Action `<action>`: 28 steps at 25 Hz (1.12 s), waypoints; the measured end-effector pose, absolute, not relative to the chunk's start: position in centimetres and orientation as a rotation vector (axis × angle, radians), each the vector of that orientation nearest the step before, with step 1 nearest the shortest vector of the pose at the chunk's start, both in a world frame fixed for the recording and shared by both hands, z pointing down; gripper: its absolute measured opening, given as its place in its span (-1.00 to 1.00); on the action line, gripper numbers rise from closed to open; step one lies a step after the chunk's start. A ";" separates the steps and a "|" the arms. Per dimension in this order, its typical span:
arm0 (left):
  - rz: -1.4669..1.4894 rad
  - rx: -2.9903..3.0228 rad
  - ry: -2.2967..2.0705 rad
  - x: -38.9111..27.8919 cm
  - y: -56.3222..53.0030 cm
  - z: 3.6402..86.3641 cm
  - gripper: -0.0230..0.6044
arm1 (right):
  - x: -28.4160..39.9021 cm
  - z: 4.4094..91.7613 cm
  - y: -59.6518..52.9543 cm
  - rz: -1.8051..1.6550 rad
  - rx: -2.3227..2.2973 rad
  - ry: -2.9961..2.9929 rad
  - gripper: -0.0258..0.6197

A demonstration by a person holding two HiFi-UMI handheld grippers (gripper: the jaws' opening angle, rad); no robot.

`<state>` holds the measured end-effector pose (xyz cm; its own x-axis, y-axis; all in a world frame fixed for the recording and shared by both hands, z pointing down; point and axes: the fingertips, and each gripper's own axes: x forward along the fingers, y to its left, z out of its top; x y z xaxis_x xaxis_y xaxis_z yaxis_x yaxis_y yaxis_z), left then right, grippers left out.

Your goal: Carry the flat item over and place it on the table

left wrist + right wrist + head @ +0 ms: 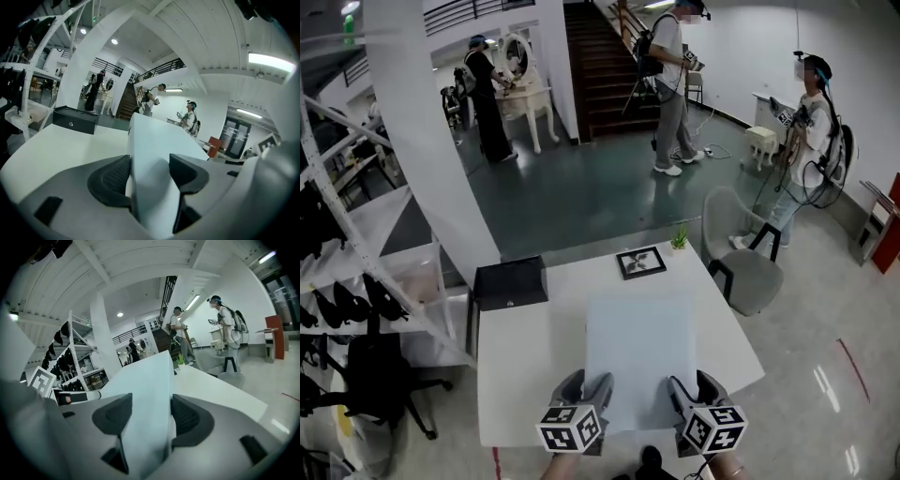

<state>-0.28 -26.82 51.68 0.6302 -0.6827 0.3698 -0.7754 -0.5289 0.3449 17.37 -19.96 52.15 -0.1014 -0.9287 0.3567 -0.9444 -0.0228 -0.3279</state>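
Pale flat board (639,356) above white table (520,366)

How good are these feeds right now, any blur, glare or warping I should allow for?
Head view: sharp, evenly lit; the white panel barely stands out against the white table, with light streaks on the floor. Left gripper view: strong fisheye, dark corners, a blown-out ceiling light. Right gripper view: same bending, panel soft close to the right gripper.
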 end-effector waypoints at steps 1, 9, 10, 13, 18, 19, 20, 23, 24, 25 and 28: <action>0.253 2.359 -1.175 -0.4 -27.1 51.7 -0.09 | 17.4 52.2 -20.7 0.775 2.055 -2.194 -0.14; 0.234 2.248 -1.358 -1.1 -28.1 52.0 -0.09 | 17.4 52.9 -24.5 0.788 1.855 -2.313 -0.14; 0.235 2.235 -1.376 -1.4 -28.1 52.1 -0.09 | 17.2 53.0 -24.8 0.792 1.833 -2.326 -0.13; 0.229 2.200 -1.424 -1.9 -28.2 52.6 -0.09 | 16.8 53.6 -25.7 0.799 1.773 -2.356 -0.14; 0.225 2.151 -1.467 -2.2 -28.5 53.5 -0.09 | 16.7 54.3 -26.9 0.800 1.712 -2.370 -0.13; 0.227 2.144 -1.471 -2.3 -28.6 53.7 -0.09 | 16.6 54.4 -27.1 0.802 1.705 -2.370 -0.13; 0.230 2.138 -1.475 -2.3 -28.7 53.9 -0.09 | 16.6 54.7 -27.3 0.804 1.698 -2.369 -0.13; 0.242 2.121 -1.484 -2.4 -29.0 54.5 -0.09 | 16.5 55.6 -27.8 0.819 1.678 -2.363 -0.13; 0.247 2.116 -1.487 -2.4 -29.1 54.8 -0.09 | 16.5 55.9 -27.9 0.824 1.672 -2.361 -0.14; 0.253 2.111 -1.490 -2.4 -29.2 55.0 -0.09 | 16.5 56.1 -28.1 0.829 1.668 -2.359 -0.14; 0.265 2.099 -1.492 -2.4 -29.8 55.7 -0.09 | 16.5 56.8 -28.6 0.836 1.662 -2.349 -0.13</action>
<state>-2.41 -29.76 55.73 0.3655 -0.8113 0.4563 -0.9189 -0.2361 0.3161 16.52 -28.64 56.77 -0.3773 -0.8247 0.4213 -0.9055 0.2331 -0.3547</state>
